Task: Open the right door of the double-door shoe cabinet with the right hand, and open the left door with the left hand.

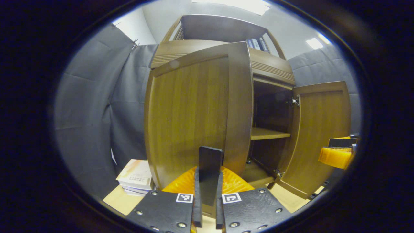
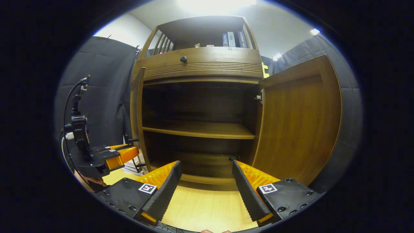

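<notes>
Left tongs [image 1: 209, 181] closed before the left door [image 1: 190, 110]; right tongs [image 2: 205, 181] spread apart

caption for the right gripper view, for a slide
Open hand-held gripper faces the cabinet, right door swung wide.
</notes>
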Tool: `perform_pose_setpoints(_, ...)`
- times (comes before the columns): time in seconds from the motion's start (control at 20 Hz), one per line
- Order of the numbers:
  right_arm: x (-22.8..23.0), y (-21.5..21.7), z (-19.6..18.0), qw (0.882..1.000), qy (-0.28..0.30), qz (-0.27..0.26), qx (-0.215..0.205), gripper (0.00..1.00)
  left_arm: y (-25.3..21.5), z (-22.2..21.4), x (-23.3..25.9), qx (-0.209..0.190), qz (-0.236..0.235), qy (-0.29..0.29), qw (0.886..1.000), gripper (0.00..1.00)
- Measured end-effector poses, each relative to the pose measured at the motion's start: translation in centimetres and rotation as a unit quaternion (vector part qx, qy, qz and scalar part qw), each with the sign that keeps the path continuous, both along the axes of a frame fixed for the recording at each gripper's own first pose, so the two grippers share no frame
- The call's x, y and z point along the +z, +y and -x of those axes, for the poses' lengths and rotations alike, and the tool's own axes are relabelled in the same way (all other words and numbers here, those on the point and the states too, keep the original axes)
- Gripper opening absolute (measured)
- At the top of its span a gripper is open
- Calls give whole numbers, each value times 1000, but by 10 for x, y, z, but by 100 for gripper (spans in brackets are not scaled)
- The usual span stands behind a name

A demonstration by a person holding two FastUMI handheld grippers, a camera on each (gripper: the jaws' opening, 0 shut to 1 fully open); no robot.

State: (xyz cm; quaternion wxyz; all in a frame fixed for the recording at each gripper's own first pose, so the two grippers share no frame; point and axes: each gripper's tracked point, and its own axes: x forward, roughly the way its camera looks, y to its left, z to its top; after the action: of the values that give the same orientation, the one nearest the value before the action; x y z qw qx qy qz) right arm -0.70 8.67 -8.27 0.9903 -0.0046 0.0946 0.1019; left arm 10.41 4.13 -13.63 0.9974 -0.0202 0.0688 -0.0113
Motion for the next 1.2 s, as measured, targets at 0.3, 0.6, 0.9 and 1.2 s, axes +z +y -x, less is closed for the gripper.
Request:
perform_pose_setpoints(0.3,7,11,14,1000,-17,4,-2,97,35,31,1,-3,-4,-8,1000,19)
perform_pose_setpoints(0.6,5,27,25,1000,-10,1,4,97,82,63,5,5,-3,-19,1000,19)
perform_pose_setpoints(0.9,11,42,26,1000,-16,10,14,97,162,88,1,37,0,-21,999,14)
perform_pose_setpoints(1.2,21,42,22,1000,-13,8,-5,97,228,89,-1,3,32,-11,999,0)
